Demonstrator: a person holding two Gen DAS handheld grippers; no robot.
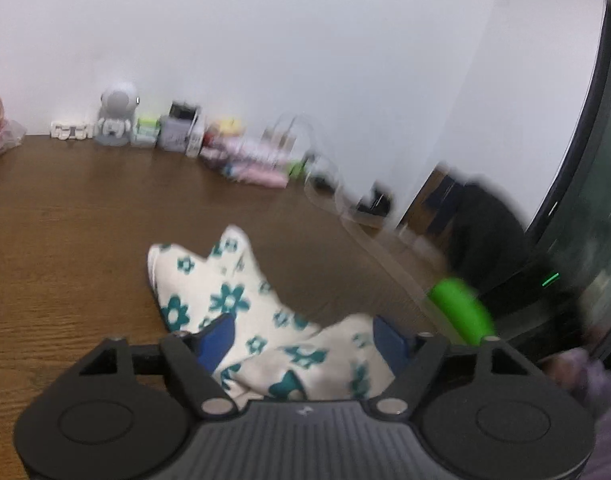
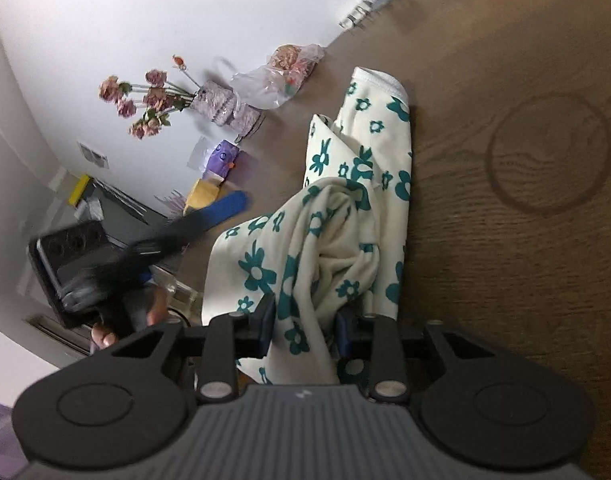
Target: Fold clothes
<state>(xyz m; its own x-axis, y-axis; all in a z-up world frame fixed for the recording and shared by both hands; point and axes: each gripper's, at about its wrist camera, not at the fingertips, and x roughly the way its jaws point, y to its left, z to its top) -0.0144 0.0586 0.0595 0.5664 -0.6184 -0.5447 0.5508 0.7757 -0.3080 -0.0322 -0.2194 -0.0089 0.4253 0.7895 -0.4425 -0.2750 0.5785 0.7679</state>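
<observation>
A cream garment with teal flowers [image 1: 233, 300] lies bunched on the brown wooden table [image 1: 65, 240]. In the left wrist view my left gripper [image 1: 305, 340] has the cloth between its blue pads, which stand fairly wide apart. In the right wrist view the same garment [image 2: 345, 200] stretches away across the table, and my right gripper [image 2: 305, 320] has a fold of it between its pads. The left gripper also shows blurred in the right wrist view [image 2: 209, 216], at the left of the cloth.
Along the far wall stand a small white robot figure [image 1: 115, 116], boxes and pink packets [image 1: 257, 164]. The right wrist view shows a vase of dried flowers [image 2: 209, 104], a plastic bag [image 2: 281, 72] and a ring mark on the table [image 2: 549, 156].
</observation>
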